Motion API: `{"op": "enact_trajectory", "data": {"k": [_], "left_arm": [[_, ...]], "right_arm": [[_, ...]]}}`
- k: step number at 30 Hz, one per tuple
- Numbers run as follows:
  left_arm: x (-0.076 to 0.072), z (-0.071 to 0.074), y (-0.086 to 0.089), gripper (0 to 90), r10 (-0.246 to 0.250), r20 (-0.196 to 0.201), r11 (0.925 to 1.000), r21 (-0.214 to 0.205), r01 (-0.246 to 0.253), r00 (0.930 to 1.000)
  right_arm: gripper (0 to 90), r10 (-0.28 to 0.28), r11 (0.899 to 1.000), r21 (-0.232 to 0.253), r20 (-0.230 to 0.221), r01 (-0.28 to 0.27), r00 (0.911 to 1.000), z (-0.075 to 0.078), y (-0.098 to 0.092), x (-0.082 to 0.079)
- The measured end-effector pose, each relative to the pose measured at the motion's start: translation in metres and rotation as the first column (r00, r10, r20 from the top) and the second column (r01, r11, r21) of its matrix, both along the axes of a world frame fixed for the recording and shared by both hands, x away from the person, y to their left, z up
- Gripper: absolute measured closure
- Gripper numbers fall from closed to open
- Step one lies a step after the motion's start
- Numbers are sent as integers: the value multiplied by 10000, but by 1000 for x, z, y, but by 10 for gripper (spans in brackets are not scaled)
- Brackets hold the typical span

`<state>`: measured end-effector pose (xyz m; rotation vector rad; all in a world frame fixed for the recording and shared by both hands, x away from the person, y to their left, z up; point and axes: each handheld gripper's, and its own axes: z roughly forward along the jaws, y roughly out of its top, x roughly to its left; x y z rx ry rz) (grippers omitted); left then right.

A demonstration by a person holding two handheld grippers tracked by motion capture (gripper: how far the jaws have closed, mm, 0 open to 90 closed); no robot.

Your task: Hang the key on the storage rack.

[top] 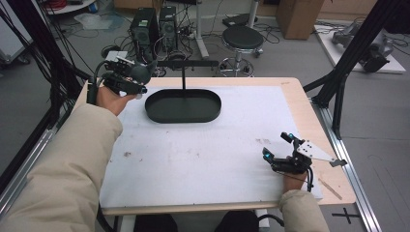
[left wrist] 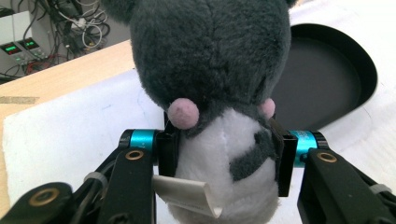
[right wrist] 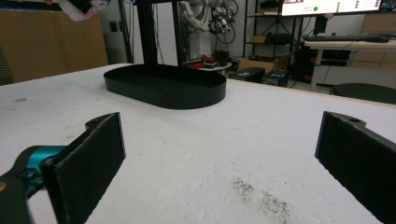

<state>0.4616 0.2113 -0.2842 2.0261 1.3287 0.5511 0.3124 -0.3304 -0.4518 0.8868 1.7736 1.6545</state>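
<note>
Beside the black tray (top: 183, 106), left gripper (left wrist: 219, 154) clamps plush toy (left wrist: 210, 60).

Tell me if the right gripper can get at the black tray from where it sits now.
Probably yes. The right gripper rests open on the white mat, and bare mat lies between it and the black oval tray. The left gripper, clamping the grey plush toy, stays off that path.

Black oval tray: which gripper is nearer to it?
Left. The left gripper holds a grey plush toy beside the black oval tray; the right gripper sits far off.
</note>
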Motion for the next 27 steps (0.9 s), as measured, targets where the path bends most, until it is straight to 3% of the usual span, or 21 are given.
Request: {"op": "enact_trajectory", "data": {"k": [4,13,21,27], "left_arm": [[4,-3,0,569,140,-31,9999,69,-140,9999],[10,-14,-2,567,171,-210,9978,639,-158,9996],[12,-34,4,560,310,-508,9983,510,-284,9982],[16,-43,-2,553,-52,-769,9947,1017,130,9970]], "right_arm": [[7,0,10000,-3,41,0,10000,0,0,0],[7,1,10000,-7,13,-1,10000,0,0,0],[7,-4,10000,-8,17,4,10000,0,0,0],[7,-5,10000,-4,19,5,10000,0,0,0]]}}
